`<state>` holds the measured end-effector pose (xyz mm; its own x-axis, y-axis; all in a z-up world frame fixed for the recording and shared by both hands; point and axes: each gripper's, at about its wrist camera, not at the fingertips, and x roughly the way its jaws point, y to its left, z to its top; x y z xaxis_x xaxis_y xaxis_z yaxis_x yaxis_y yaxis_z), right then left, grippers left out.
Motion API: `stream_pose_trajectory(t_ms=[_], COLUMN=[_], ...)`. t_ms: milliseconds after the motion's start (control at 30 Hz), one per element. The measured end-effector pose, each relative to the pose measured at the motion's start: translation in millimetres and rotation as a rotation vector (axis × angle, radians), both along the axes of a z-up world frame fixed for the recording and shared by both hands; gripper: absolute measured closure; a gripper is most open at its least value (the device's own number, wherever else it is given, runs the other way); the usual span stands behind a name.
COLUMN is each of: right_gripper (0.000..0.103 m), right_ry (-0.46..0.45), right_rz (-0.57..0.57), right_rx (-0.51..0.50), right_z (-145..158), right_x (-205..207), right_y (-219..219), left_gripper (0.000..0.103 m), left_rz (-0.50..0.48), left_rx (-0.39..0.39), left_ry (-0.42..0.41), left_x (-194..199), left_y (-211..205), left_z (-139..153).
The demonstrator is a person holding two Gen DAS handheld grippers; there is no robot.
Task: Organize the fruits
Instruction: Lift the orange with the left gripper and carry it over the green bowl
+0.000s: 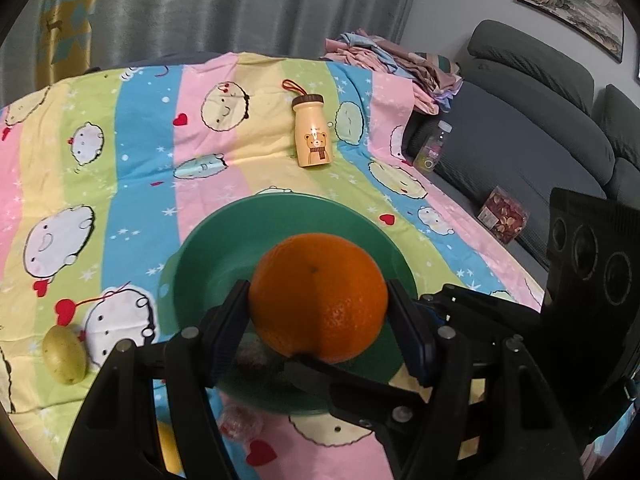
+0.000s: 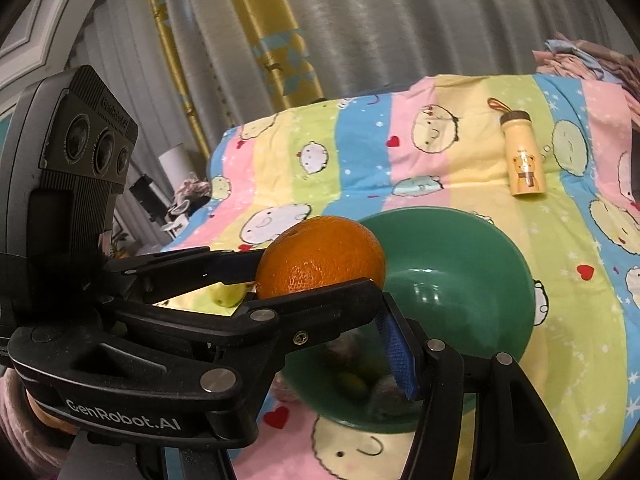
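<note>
Orange [image 1: 318, 298] is the fruit to look at: it is big and round, and it is up in the air over the green bowl [image 1: 208, 248], not down in it. The left claw [image 1: 316, 308] is squeezing it, one black finger on each side. The bowl sits on a stripy cloth [image 1: 132, 152] with funny round faces on it. Some things lie inside the bowl, but they are too blurry to name. A small yellow-green fruit [image 1: 64, 354] lies on the cloth, well away to the left of the bowl. A yellow bottle [image 1: 312, 132] with a bear on it stands behind the bowl. The right claw [image 2: 328, 352] is let go, with nothing on its blue pad [image 2: 396, 354]; the left claw hides its other finger.
</note>
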<state>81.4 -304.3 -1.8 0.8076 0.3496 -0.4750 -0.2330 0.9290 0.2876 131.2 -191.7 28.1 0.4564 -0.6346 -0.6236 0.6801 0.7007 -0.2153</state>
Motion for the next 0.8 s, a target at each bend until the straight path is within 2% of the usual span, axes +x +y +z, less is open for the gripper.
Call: stream_pose_trajectory(t_ms=[333,800], right_gripper=[0.043,0.043], right_ry=[0.075,0.122], right_rz=[-0.040,-0.065], right_rx=[0.000,-0.029], right_z=[-17.2,-26.0], right_x=[14.5,20.8], right_y=[-12.4,-10.7], left_gripper=[0.036,0.036], left_rz=[-0.013,-0.022], left_rx=[0.000,0.009], left_ry=[0.082,0.125], left_x=[18.8,27.3], left_y=[-13.6,-17.9], left_z=[-22.7,-34.4])
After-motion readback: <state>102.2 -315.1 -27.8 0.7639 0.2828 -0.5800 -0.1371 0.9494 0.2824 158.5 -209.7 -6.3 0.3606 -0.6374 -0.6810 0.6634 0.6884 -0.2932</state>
